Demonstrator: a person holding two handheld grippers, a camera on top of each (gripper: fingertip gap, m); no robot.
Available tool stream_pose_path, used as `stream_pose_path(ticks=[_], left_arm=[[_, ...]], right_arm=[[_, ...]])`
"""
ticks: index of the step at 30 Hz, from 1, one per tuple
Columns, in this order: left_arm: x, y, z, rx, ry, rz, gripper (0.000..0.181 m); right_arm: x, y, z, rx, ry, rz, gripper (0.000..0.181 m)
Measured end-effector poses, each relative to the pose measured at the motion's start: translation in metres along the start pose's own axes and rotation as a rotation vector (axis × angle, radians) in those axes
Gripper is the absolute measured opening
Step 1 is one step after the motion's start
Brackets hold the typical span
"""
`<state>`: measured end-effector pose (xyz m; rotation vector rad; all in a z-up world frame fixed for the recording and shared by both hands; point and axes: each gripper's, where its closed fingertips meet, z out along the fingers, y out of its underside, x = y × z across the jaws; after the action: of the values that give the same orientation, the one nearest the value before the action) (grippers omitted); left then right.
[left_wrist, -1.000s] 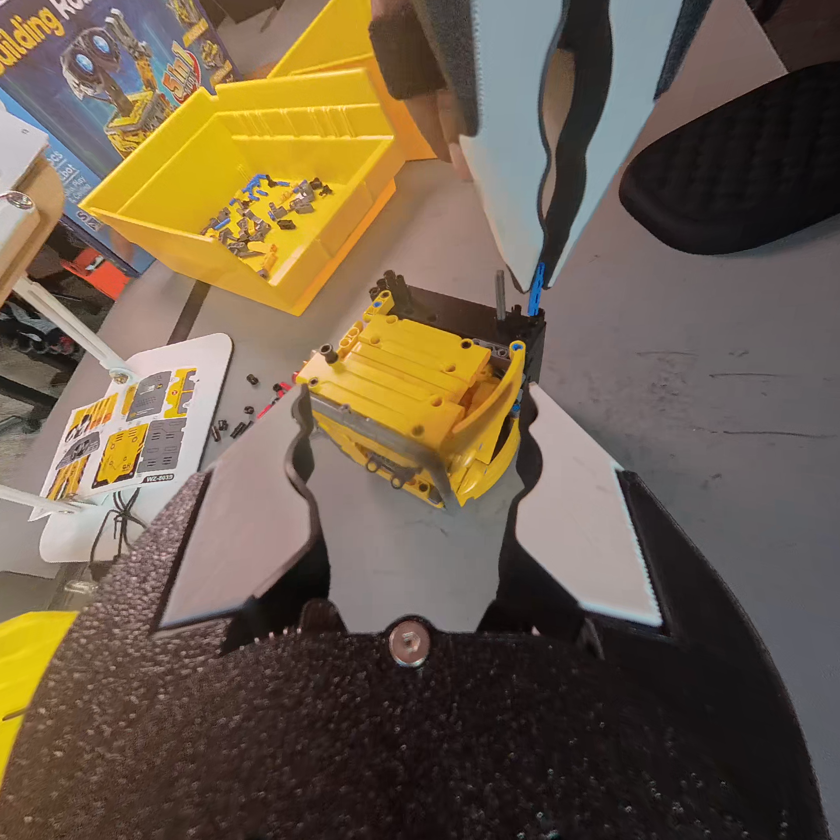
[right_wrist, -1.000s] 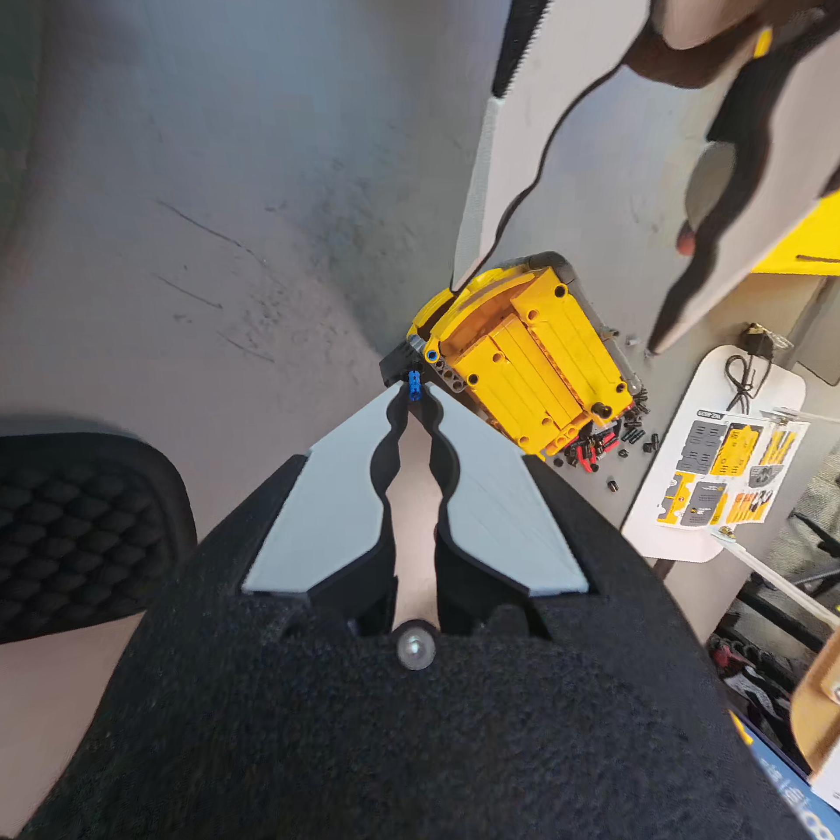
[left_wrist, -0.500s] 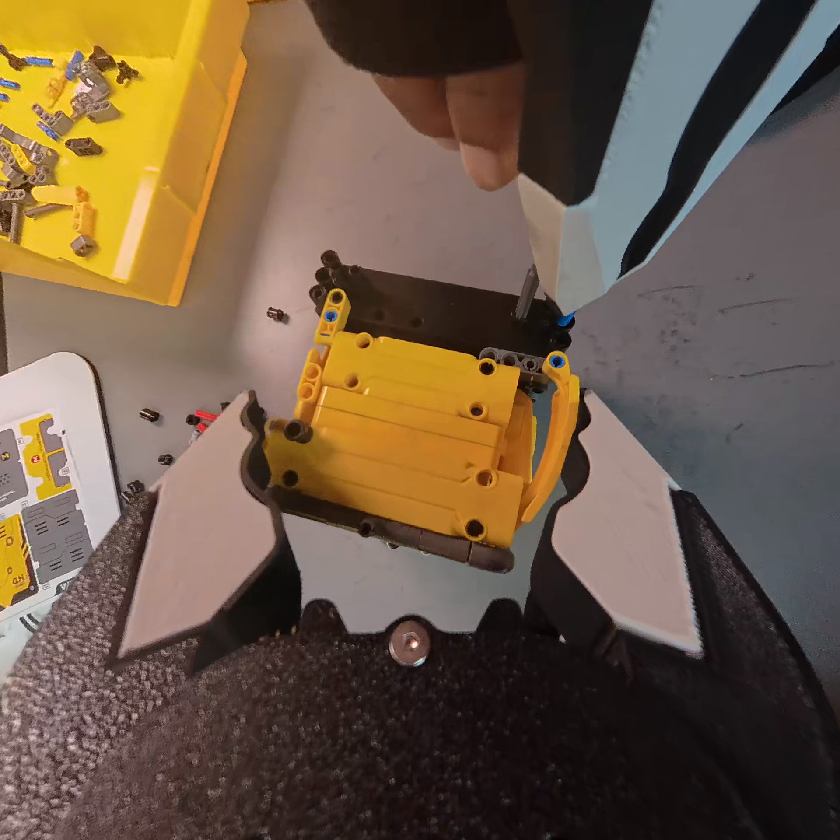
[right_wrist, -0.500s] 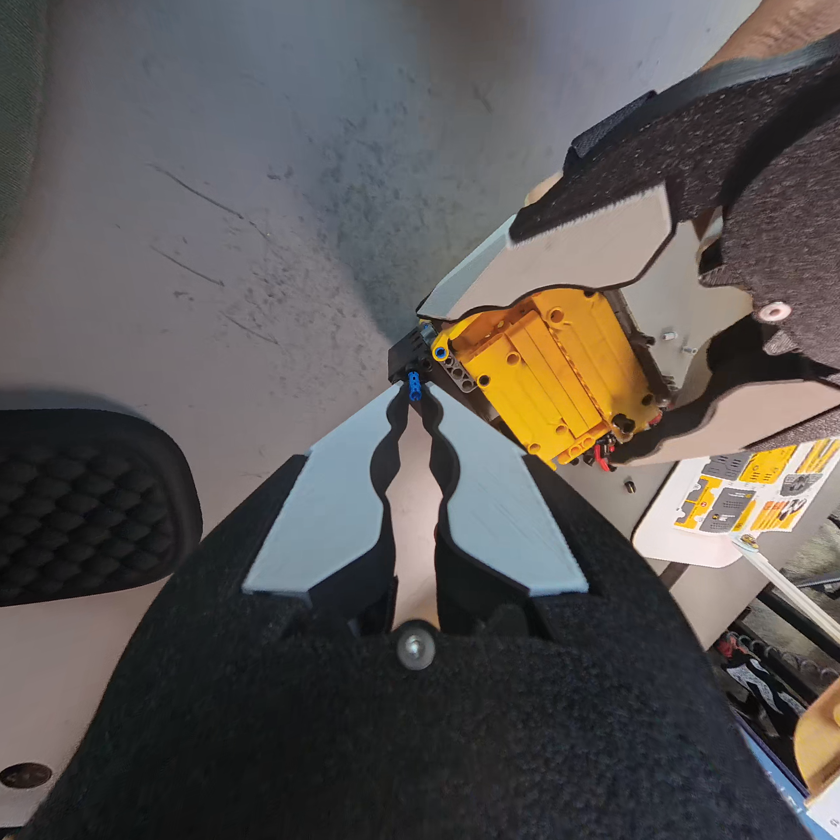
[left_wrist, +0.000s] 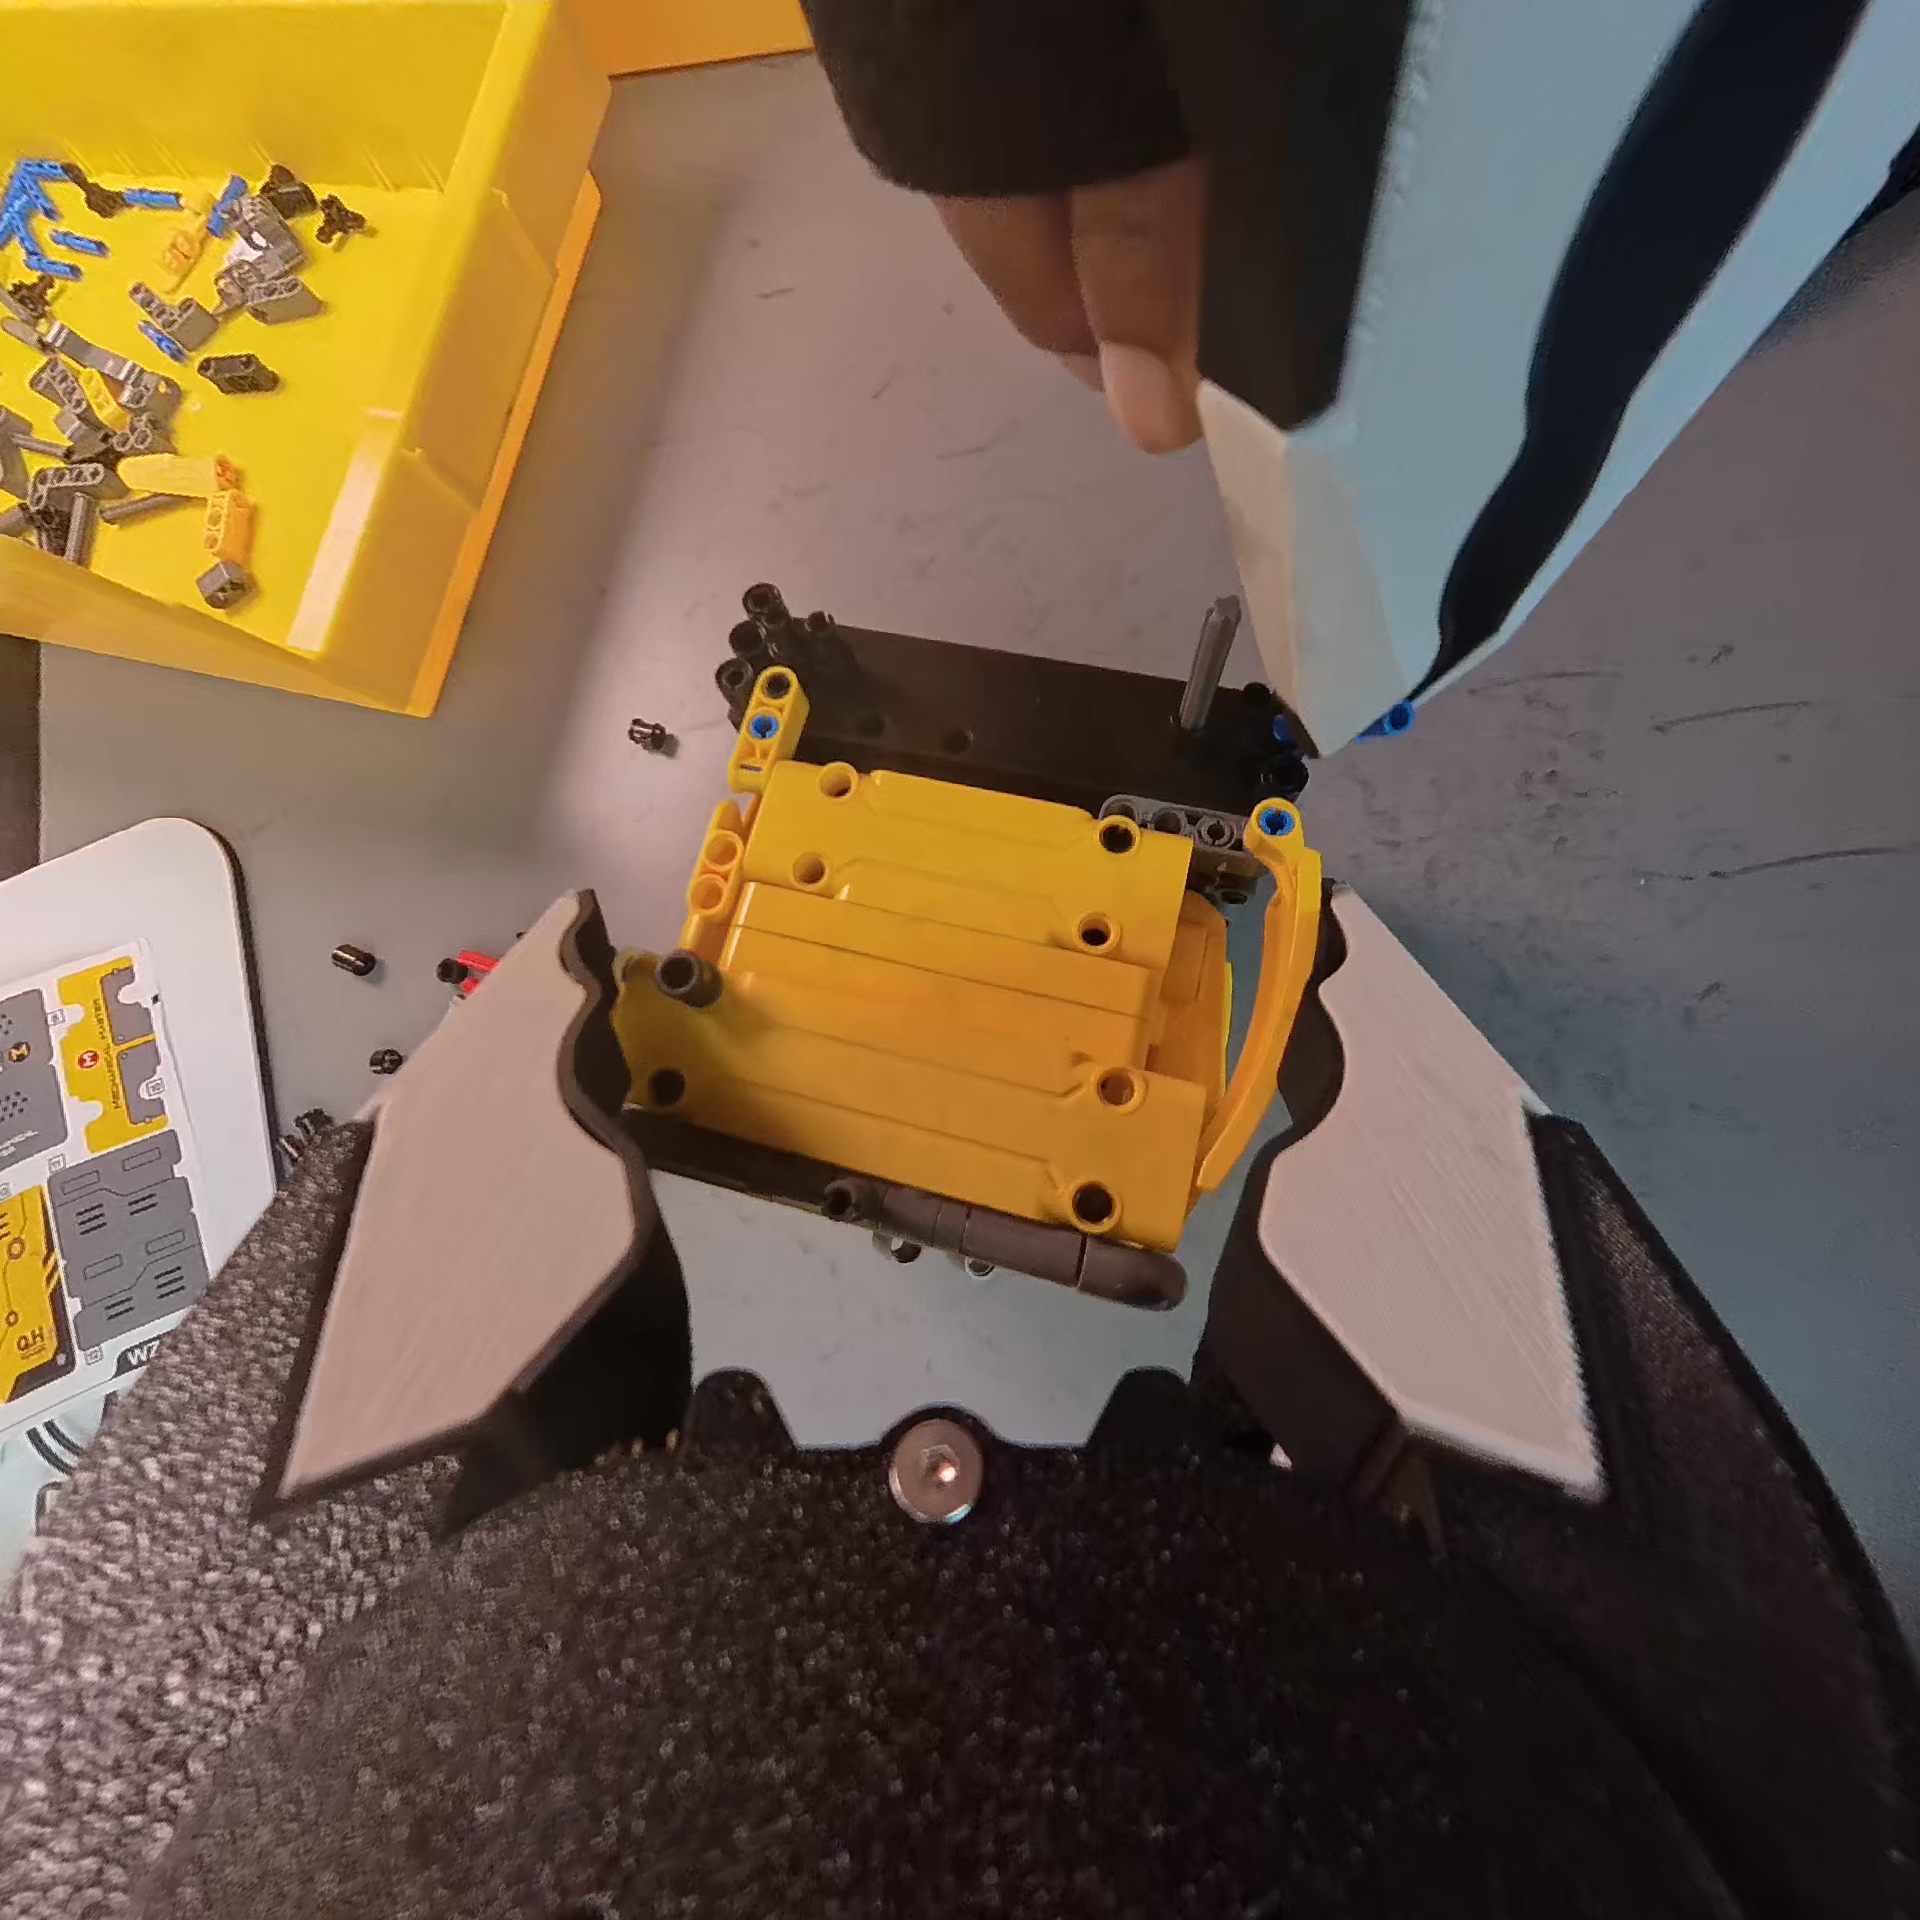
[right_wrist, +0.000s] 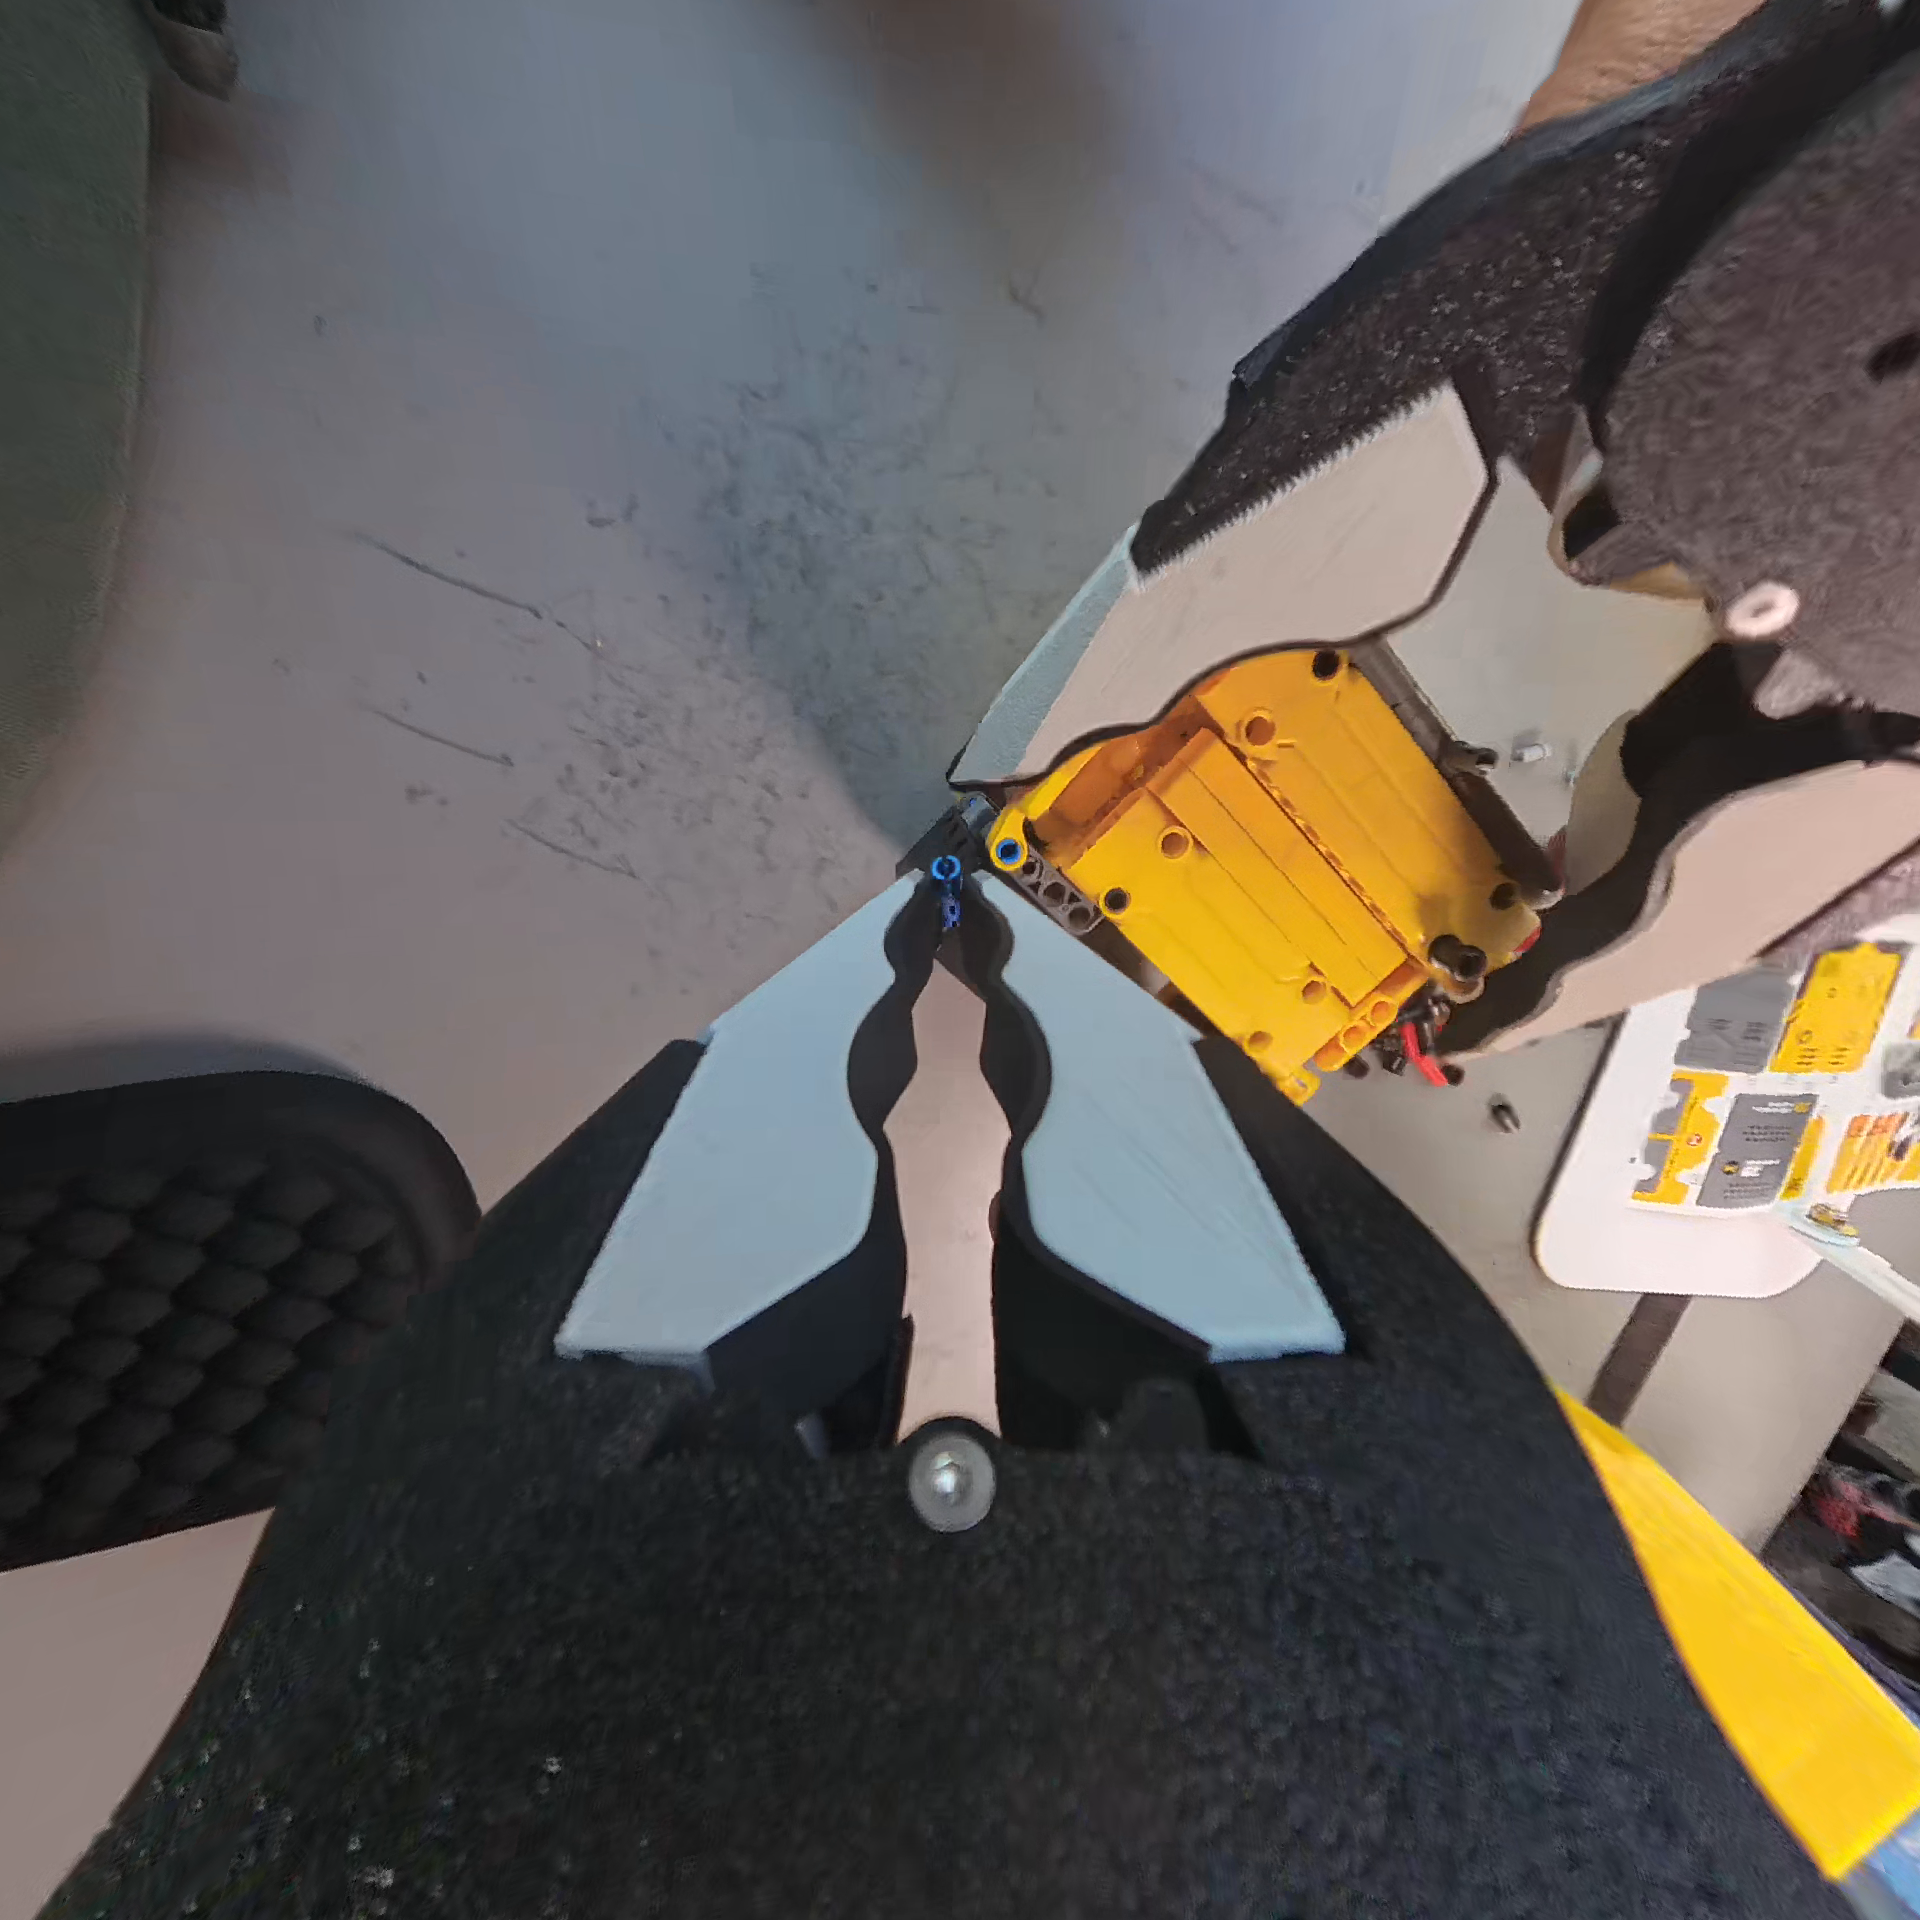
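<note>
Two grippers: left gripper (left_wrist: 956, 925) clasps yellow brick model (left_wrist: 935, 997); right gripper (right_wrist: 951, 894) pinches blue pin (right_wrist: 945, 883).

R claw (right_wrist: 948, 902) pinching blue pin (right_wrist: 945, 883)

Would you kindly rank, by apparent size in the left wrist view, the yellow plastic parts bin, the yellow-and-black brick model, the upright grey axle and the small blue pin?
1. Yellow plastic parts bin, though cropped by the frame edge.
2. Yellow-and-black brick model, which looks close in size; it lies nearer the camera, so this order is unsure.
3. Upright grey axle.
4. Small blue pin, pinched by the right gripper.
</note>
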<state>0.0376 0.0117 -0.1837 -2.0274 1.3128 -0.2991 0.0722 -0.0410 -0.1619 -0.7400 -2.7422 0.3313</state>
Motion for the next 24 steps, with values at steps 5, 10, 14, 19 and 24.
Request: stream_pose_path(ticks=[5,10,14,19,24], left_arm=[[-0.001,0.000,0.000,0.020,-0.004,-0.007,0.129],[-0.001,-0.001,0.001,0.020,-0.012,-0.014,0.129],[-0.001,-0.001,0.001,0.020,-0.019,-0.020,0.129],[-0.003,0.000,0.001,0.008,-0.035,-0.039,0.129],[-0.006,0.001,0.001,-0.020,-0.067,-0.073,0.129]], right_arm=[[0.003,0.004,-0.006,0.173,-0.025,0.258,0.004],[0.004,0.003,-0.004,0.245,0.059,0.326,0.004],[0.007,0.001,-0.003,0.305,0.141,0.409,0.004],[0.009,0.004,-0.002,0.255,0.324,0.434,0.004],[0.011,0.012,-0.007,0.301,0.447,0.601,0.004]])
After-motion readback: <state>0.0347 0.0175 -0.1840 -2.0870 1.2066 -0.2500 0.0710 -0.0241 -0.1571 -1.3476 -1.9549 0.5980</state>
